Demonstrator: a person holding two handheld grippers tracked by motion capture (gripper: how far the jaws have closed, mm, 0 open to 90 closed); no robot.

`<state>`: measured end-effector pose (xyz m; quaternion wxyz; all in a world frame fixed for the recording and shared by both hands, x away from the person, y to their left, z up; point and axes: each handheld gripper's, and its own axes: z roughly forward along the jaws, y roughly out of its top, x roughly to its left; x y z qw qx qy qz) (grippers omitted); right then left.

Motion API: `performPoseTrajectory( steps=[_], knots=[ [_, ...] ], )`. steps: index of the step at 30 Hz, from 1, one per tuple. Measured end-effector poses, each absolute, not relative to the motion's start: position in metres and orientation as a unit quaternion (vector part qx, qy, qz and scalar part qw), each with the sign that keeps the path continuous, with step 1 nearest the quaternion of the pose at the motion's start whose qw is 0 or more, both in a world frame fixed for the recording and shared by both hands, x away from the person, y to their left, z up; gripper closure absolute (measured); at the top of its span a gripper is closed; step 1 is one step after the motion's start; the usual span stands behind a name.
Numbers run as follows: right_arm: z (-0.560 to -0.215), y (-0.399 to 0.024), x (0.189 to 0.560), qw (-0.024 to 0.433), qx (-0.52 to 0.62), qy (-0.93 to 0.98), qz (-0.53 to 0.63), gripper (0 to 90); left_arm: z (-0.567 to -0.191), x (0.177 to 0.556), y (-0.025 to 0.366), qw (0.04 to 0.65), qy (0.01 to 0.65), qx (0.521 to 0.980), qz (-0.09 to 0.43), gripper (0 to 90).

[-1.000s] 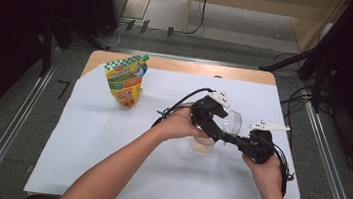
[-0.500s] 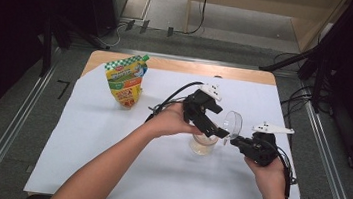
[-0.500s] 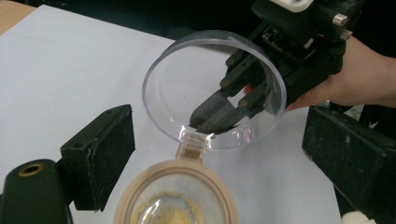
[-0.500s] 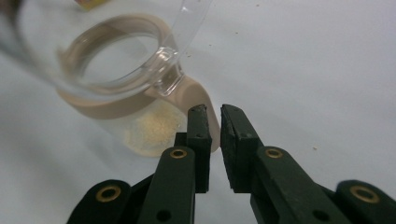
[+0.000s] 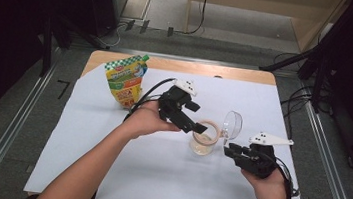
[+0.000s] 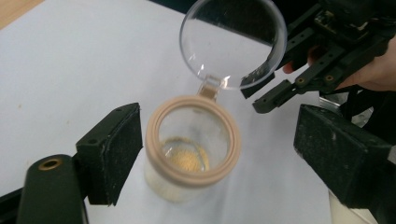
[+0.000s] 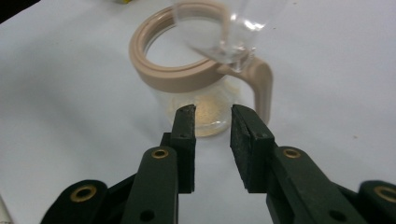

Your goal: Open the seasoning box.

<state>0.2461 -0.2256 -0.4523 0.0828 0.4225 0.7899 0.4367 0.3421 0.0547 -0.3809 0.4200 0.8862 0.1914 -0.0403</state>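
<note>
A small clear jar (image 5: 203,142) with a tan rim is standing upright near the middle of the white sheet (image 5: 108,152) covering the tabletop (image 5: 178,66), and its clear round lid (image 5: 232,124) is hanging open, tipped up on a hinge at the side facing the right gripper. A tan handle (image 7: 262,88) is curving down the jar's wall just below that hinge. A thin layer of yellowish grains is lying in the bottom of the jar. The left gripper (image 6: 219,154) is hovering over the jar from the person's left, its fingers (image 6: 112,154) standing wide apart on either side of the rim without touching it. The right gripper (image 7: 212,140) is sitting low, just beside the jar on the handle side, its fingers (image 7: 184,140) standing only a narrow gap apart and holding nothing; their tips are pointing at the jar's lower wall but staying short of it. In the left gripper view the right gripper's finger tips are reaching close under the edge of the open lid. A green and yellow snack pouch (image 5: 125,79) is standing well apart from the jar, near the far left corner of the sheet. Bare white sheet is spreading widely in front of the jar and to its left, and a narrower strip is lying between the right gripper and the sheet's right edge.
</note>
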Motion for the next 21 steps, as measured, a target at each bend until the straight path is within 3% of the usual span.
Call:
performPoseTrajectory(
  steps=[8,15,21],
  knots=[
    [-0.453,-0.212,0.242,0.068,0.401,0.801,0.439,66.5,-0.4,0.336,0.076,0.404,0.209,0.889,-0.06,31.4],
    [-0.452,-0.193,0.235,0.058,0.366,0.809,0.456,57.1,-0.402,0.328,0.095,0.432,0.204,0.877,-0.051,46.0],
    [-0.455,-0.175,0.231,0.052,0.331,0.814,0.474,50.2,-0.401,0.329,0.11,0.415,0.223,0.879,-0.065,42.7]
  ],
)
